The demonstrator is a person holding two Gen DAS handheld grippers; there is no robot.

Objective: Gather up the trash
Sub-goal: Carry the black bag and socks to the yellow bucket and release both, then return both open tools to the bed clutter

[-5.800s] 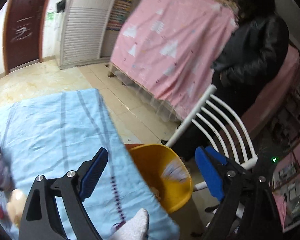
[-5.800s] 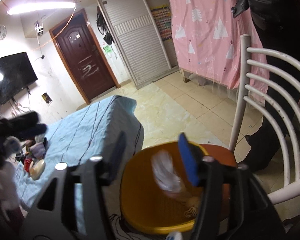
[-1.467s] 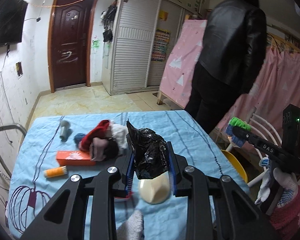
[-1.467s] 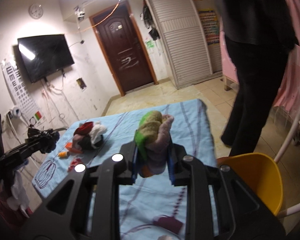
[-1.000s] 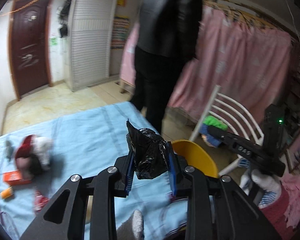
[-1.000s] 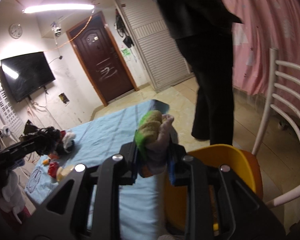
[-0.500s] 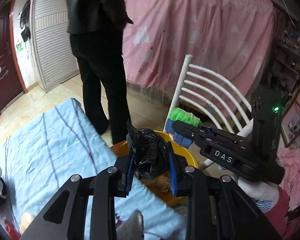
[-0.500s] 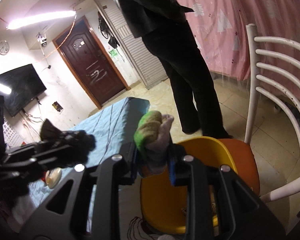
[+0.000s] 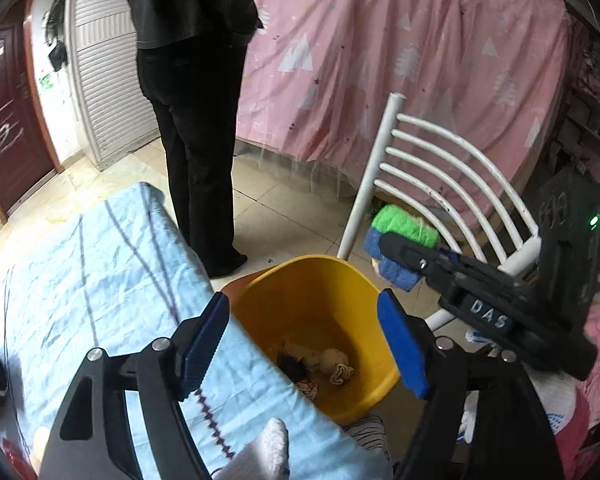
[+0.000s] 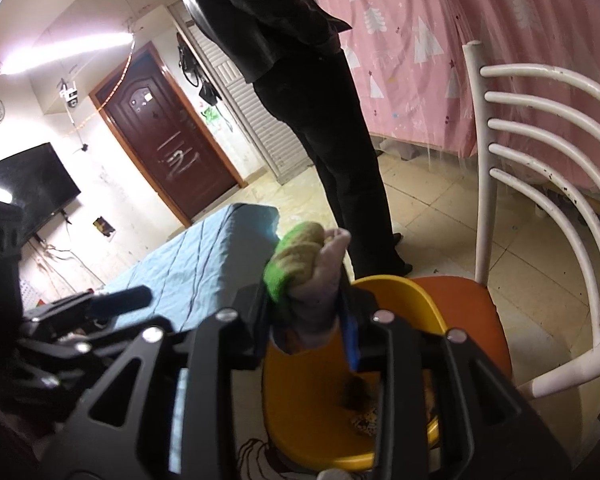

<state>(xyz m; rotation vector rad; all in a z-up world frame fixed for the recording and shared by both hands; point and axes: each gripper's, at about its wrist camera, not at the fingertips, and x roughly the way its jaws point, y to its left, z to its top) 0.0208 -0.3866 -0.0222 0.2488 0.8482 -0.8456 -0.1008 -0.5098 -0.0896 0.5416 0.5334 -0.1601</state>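
While the left gripper (image 9: 302, 340) hangs over the yellow bin (image 9: 300, 280) with jaws just sprung apart and nothing between them, trash (image 9: 320, 364) lies on the bin's floor at its 6 o'clock. At 2 o'clock the right gripper (image 10: 306, 320), its jaws just loosening, has a green and blue cloth wad (image 10: 304, 268) between its pads above the bin's rim. The white chair back (image 9: 440, 184) crowds 1 o'clock; a person's dark legs (image 9: 200, 152) stand at 11, beside the blue-covered table (image 9: 80, 272) edge.

The bin (image 9: 320, 280) stands on the chair seat (image 10: 460, 304), against the table's (image 9: 80, 280) edge. Scraps (image 9: 320, 364) lie in its bottom. A person (image 9: 196, 120) stands behind the table, before the curtain (image 9: 420, 60).
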